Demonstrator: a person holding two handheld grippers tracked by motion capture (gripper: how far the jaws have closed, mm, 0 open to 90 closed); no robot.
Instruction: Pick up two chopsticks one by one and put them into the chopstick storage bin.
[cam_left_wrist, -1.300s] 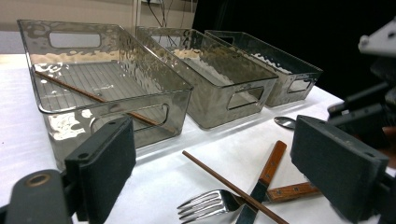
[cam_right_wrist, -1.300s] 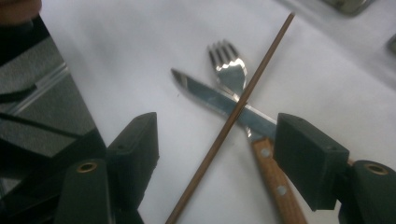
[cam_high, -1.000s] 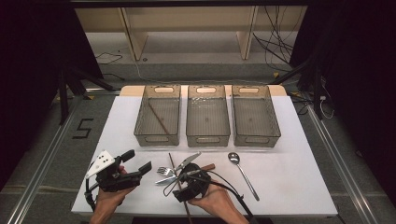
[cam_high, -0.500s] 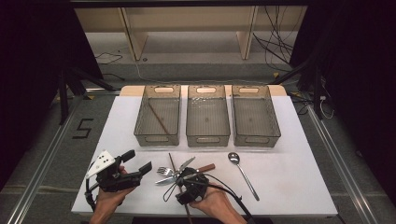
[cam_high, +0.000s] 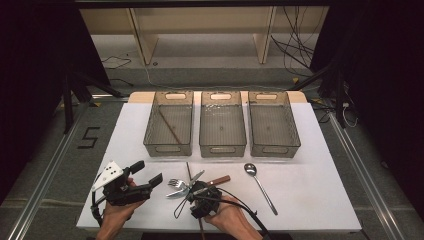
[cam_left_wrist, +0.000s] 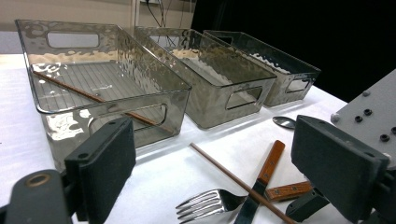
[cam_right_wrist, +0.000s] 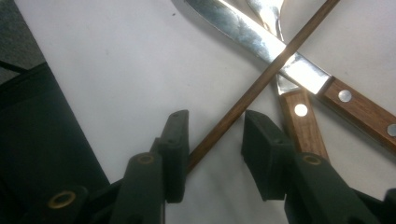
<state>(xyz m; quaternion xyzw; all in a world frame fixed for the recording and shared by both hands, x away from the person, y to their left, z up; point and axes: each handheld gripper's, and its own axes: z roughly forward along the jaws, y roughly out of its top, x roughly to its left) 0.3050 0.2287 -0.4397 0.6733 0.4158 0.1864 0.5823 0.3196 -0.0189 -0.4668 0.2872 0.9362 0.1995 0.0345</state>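
Now fingers (cam_right_wrist: 212, 154) around chopstick (cam_right_wrist: 261, 81).

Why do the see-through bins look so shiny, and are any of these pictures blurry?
In the left gripper view, light glares off the rippled walls of the nearest bin. In the right gripper view, the knife blade gleams and the near jaws look soft. The high view is evenly lit on the table, dark around it.

Brown chopstick (cam_right_wrist: 252, 91) — black tongs (cam_right_wrist: 212, 140) — white table (cam_high: 320, 185)
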